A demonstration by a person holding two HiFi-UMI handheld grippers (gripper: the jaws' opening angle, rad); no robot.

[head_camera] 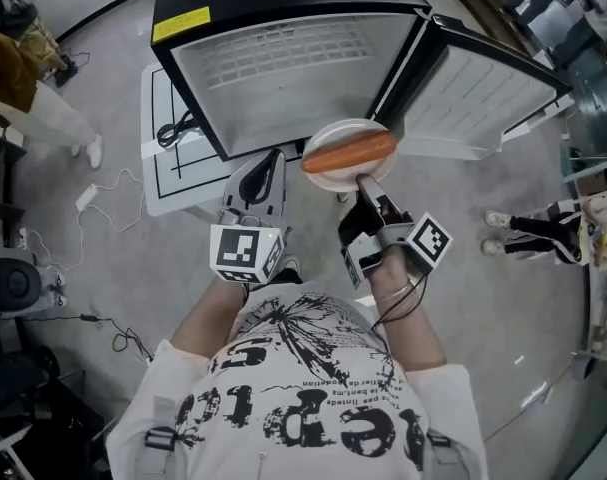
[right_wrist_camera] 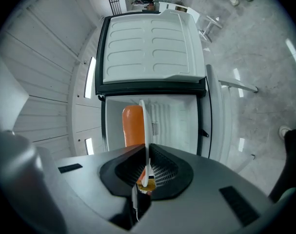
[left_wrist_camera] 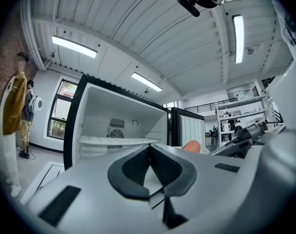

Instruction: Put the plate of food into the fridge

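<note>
A white plate (head_camera: 335,175) carrying a long orange sausage (head_camera: 349,152) hangs just in front of the open fridge (head_camera: 283,68). My right gripper (head_camera: 367,184) is shut on the plate's near rim. In the right gripper view the plate (right_wrist_camera: 143,123) stands edge-on between the pads, with the sausage (right_wrist_camera: 132,126) to its left and the fridge's inside (right_wrist_camera: 174,126) behind. My left gripper (head_camera: 260,180) hovers beside the plate, on its left, shut and holding nothing. Its own view shows the fingertips touching (left_wrist_camera: 149,151), the fridge shelf (left_wrist_camera: 116,140) ahead and the sausage's tip (left_wrist_camera: 190,146) at the right.
The fridge door (head_camera: 483,98) is swung wide open to the right. A white floor mat (head_camera: 168,183) with a black cable lies left of the fridge. A person (head_camera: 38,103) stands at the far left. More cables (head_camera: 103,193) trail over the grey floor.
</note>
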